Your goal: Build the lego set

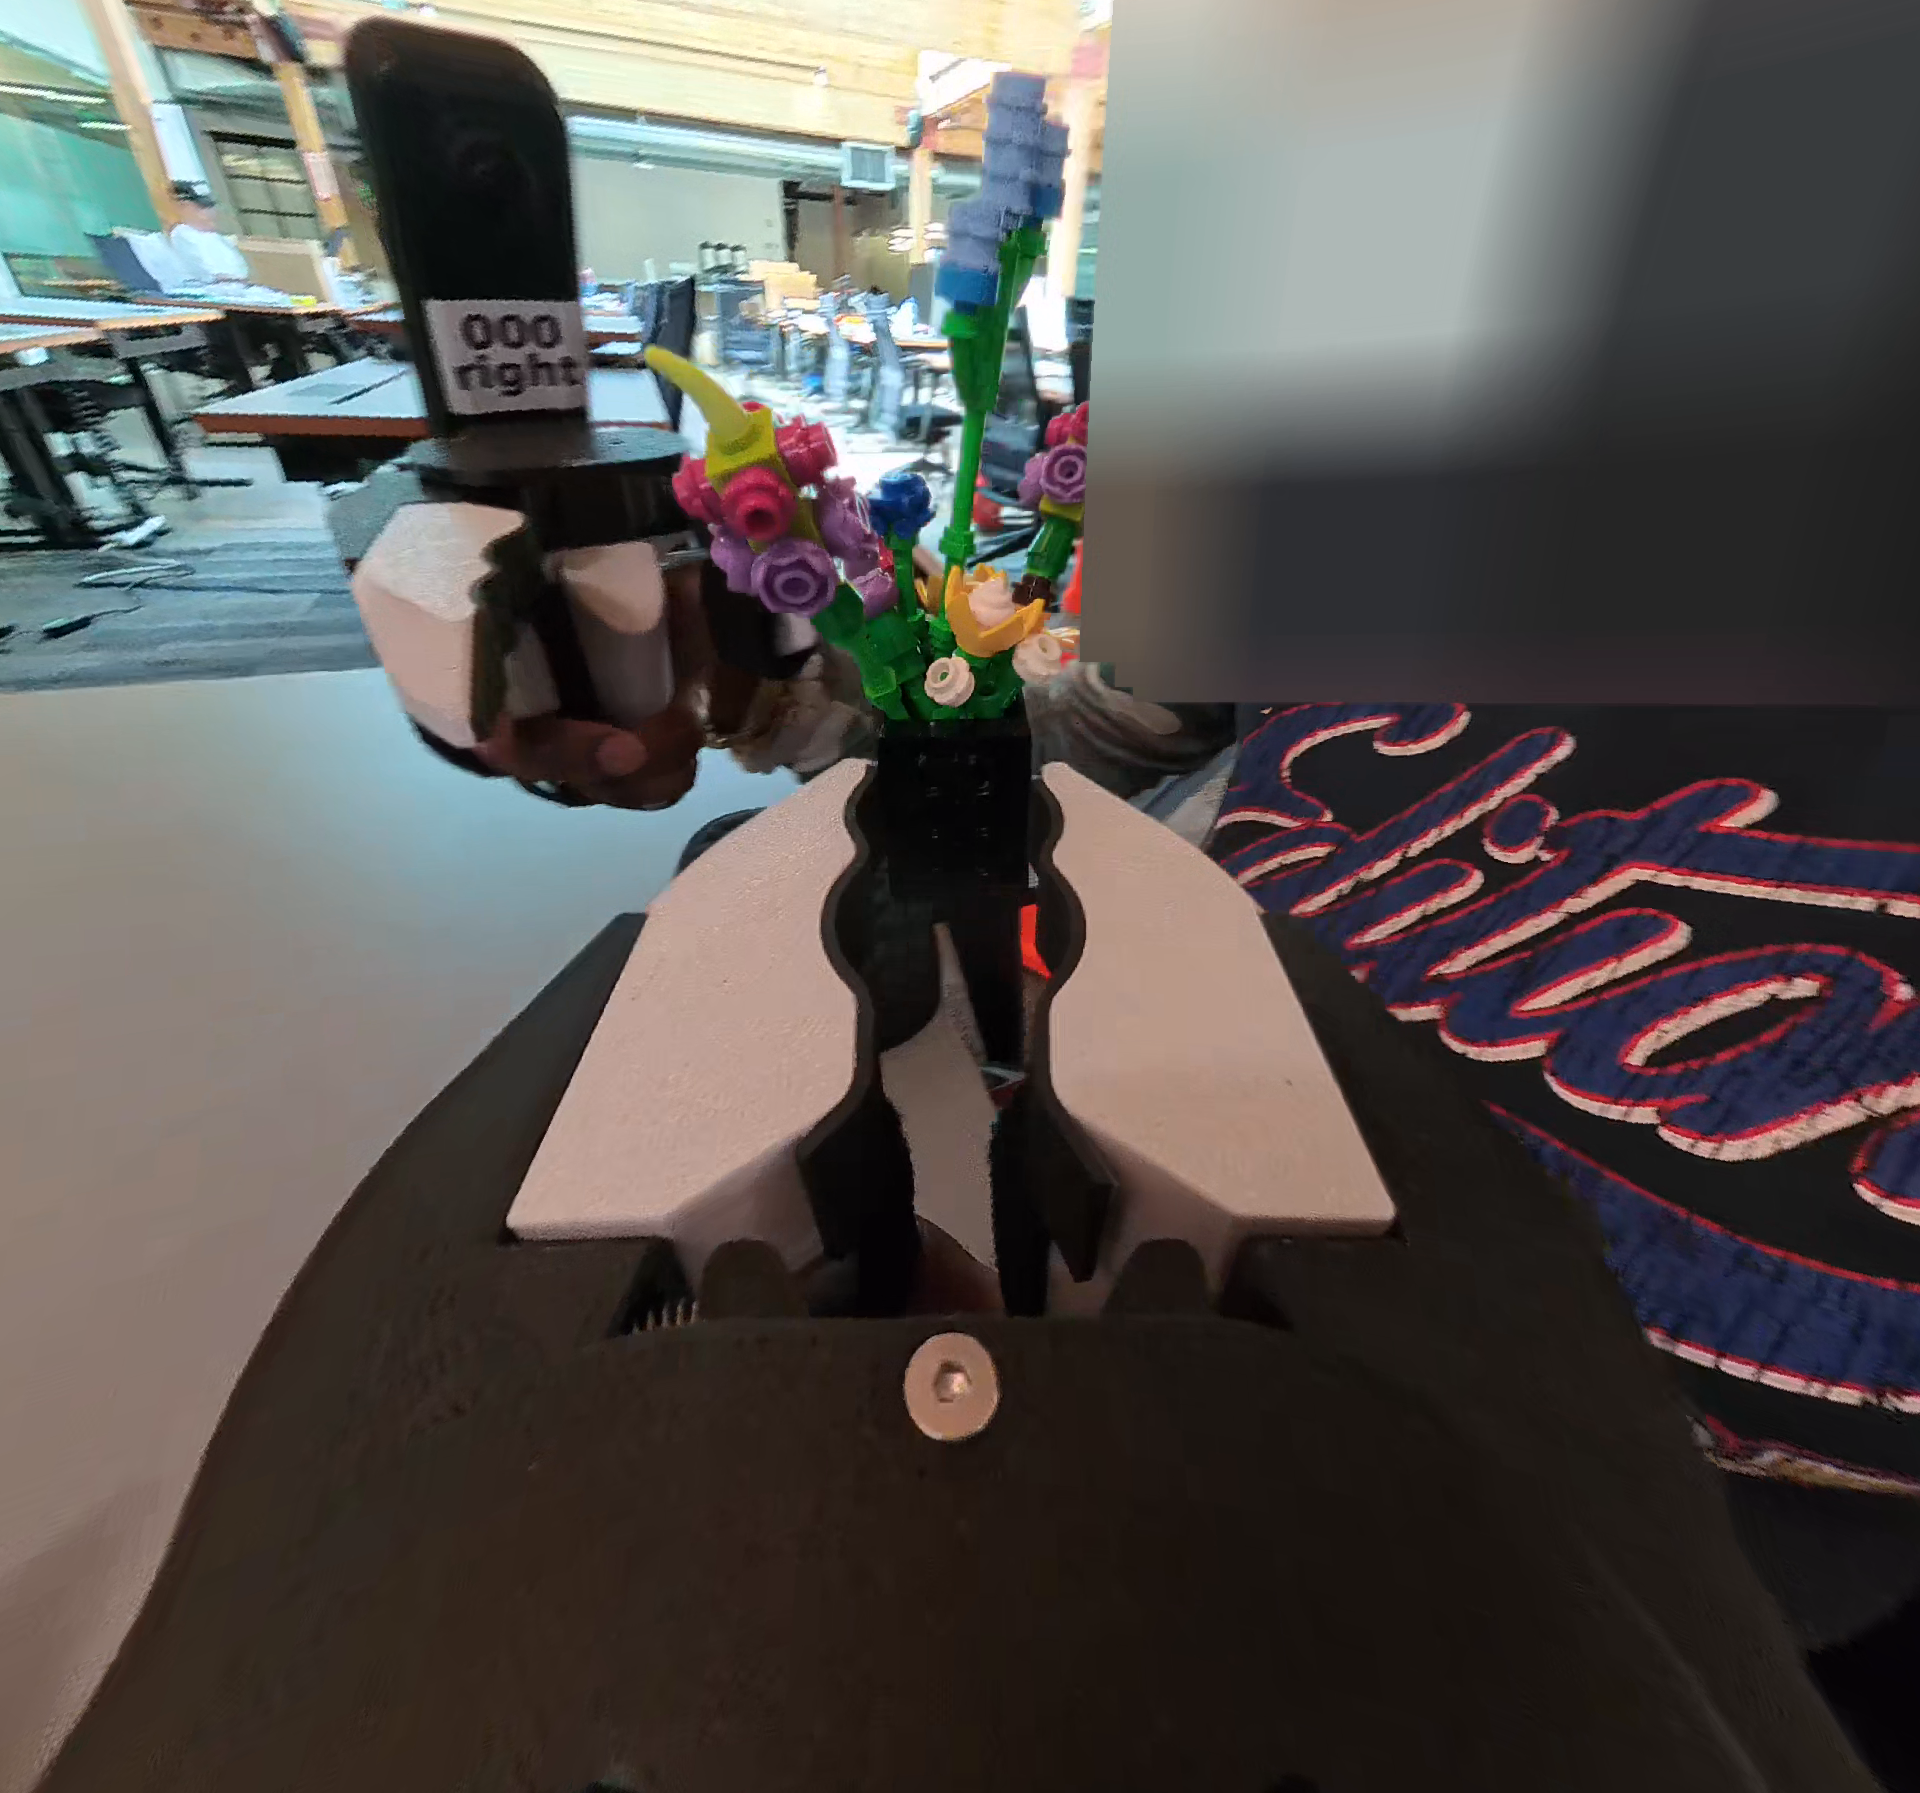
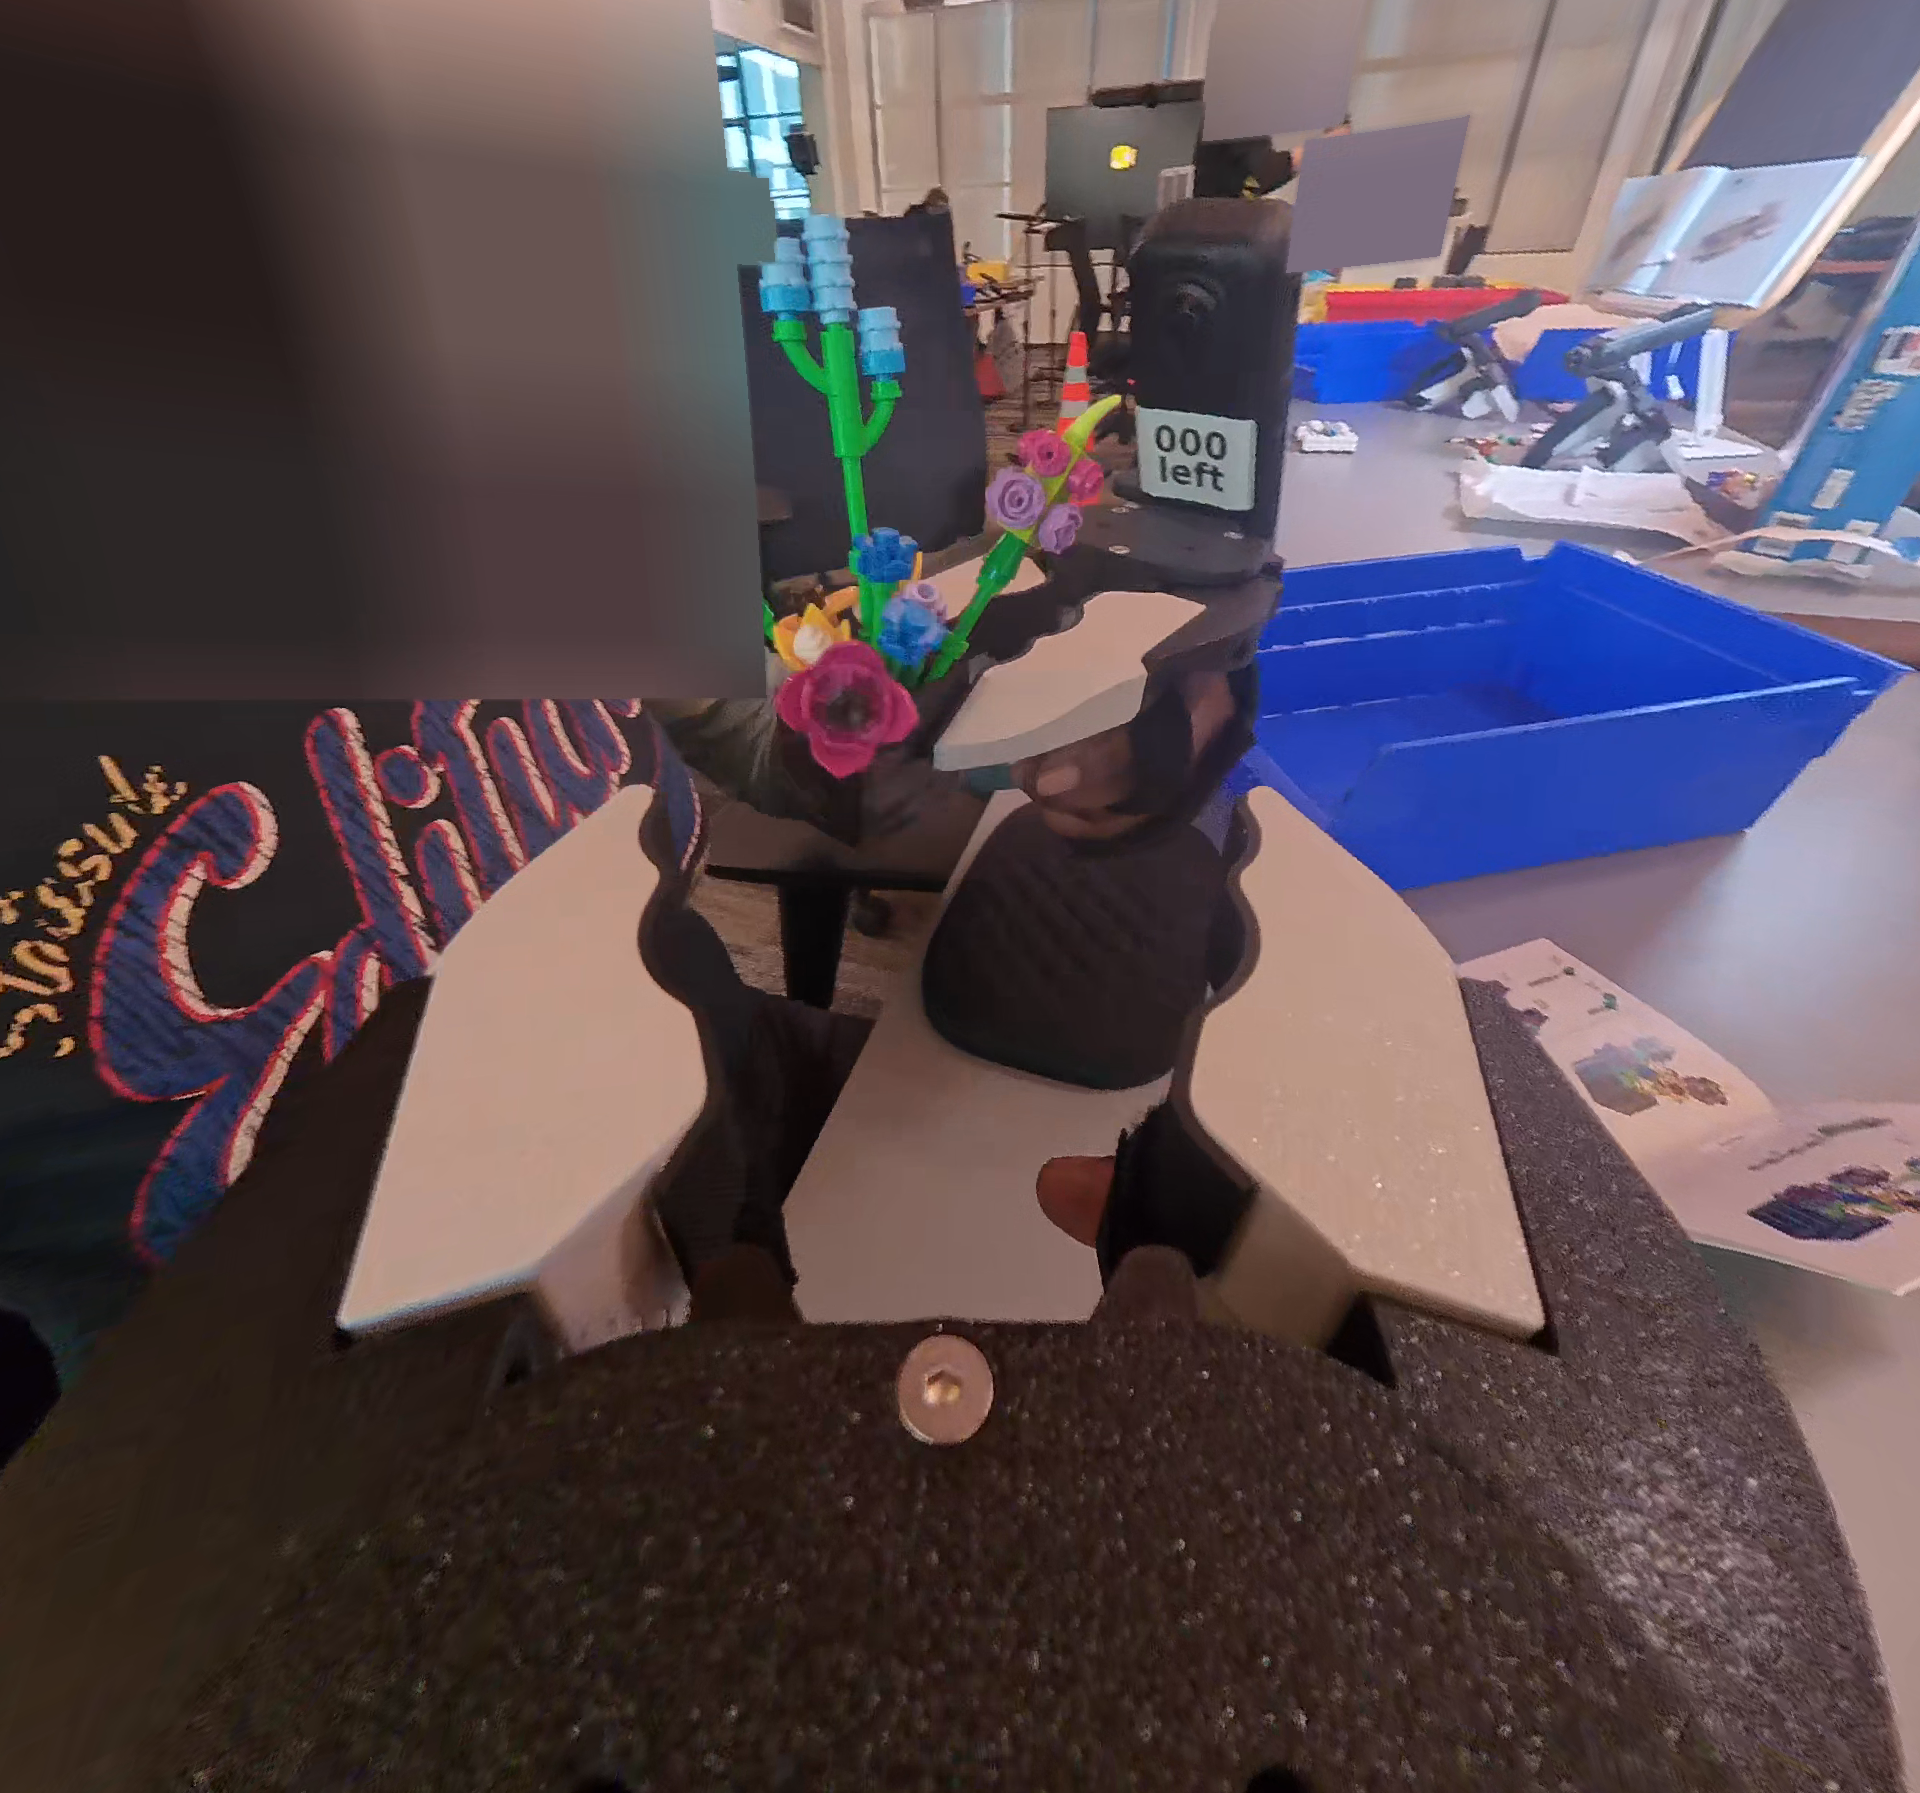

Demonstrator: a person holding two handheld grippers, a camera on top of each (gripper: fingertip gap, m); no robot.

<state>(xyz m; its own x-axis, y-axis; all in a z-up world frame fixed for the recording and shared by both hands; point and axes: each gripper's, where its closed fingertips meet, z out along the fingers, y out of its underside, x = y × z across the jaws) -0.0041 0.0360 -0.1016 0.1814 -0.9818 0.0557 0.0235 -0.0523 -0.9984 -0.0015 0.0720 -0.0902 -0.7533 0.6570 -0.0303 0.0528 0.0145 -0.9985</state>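
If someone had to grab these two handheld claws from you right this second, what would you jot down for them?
Left gripper: shut on the black vase, holding the flower bouquet upright above the table.
Right gripper: open, empty, hanging just beside the bouquet.
Done: many flowers already planted, including the tall blue-tipped stem and the big magenta bloom.
Nearby: blue bin and instruction booklet on the table.
Left: I can't see any loose pieces; check the booklet for what remains.
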